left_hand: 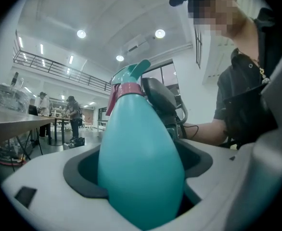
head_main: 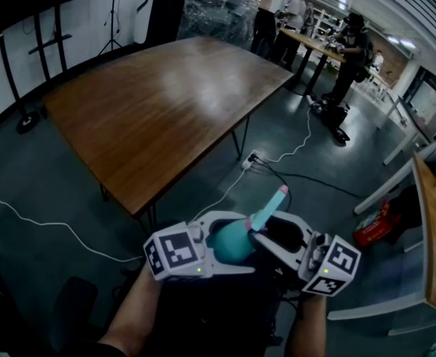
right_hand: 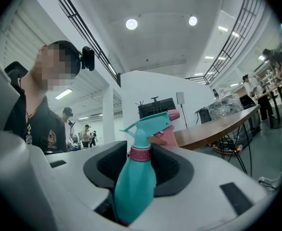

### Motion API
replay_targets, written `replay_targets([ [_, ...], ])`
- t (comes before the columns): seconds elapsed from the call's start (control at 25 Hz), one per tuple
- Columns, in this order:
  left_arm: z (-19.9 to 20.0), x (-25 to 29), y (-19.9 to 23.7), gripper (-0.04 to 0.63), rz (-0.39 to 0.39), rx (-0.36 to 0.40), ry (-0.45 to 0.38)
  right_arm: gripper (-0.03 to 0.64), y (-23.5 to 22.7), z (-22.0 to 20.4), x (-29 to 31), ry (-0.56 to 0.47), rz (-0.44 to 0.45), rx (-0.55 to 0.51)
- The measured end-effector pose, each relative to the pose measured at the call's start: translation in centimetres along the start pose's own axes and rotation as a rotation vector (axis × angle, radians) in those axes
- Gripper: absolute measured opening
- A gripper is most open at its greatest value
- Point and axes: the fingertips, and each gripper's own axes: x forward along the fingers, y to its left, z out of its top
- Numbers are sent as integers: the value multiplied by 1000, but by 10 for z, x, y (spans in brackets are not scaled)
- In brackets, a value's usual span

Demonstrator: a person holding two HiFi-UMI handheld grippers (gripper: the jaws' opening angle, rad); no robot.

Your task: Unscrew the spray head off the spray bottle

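Holding the spray bottle (head_main: 231, 242) in mid-air close in front of the person, well short of the wooden table (head_main: 166, 103) that lies far and left, the left gripper (left_hand: 140, 182) is clenched on the fat teal body; the bottle's long axis runs up between both pairs of jaws, spray head (right_hand: 148, 124) uppermost and leaning far and right; the right gripper (right_hand: 140, 171) is nearer the head, its jaws released and spread, one on each side of the pink collar (right_hand: 141, 154) with a gap at each pad; the twist, I judge, depends on closing there.
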Motion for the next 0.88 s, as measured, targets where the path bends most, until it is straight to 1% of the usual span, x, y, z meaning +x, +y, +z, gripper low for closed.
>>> replay_targets([
  [0.04,1,0,4,429,26,-3,-11,160,-1,1,0,-1,-14,-1],
  [0.12,4,-1,18,430,106,-9,-34,163,-7,4,-3,-8,-64,-13],
  [0.24,9,-7,36,430,241,-4,-54,163,-16,8,-5,-31,-182,-28],
  [0.32,9,-11,46,430,325,11,-44,163,-21,10,-3,-54,-260,-35],
  [0.4,5,-12,55,430,392,16,-20,163,-23,11,1,-78,-312,-25],
  [0.52,-3,-10,62,430,442,19,22,163,-29,11,9,-87,-368,-5],
  [0.68,-9,-11,66,430,489,25,63,163,-38,3,18,-54,-447,4],
  [0.76,-12,-9,69,430,508,33,82,162,-43,0,18,-46,-466,1],
  [0.8,-13,-8,69,430,512,34,89,138,-43,0,17,-42,-470,-3],
  [0.88,-14,-8,67,430,509,30,95,132,-42,-1,17,-35,-467,-11],
])
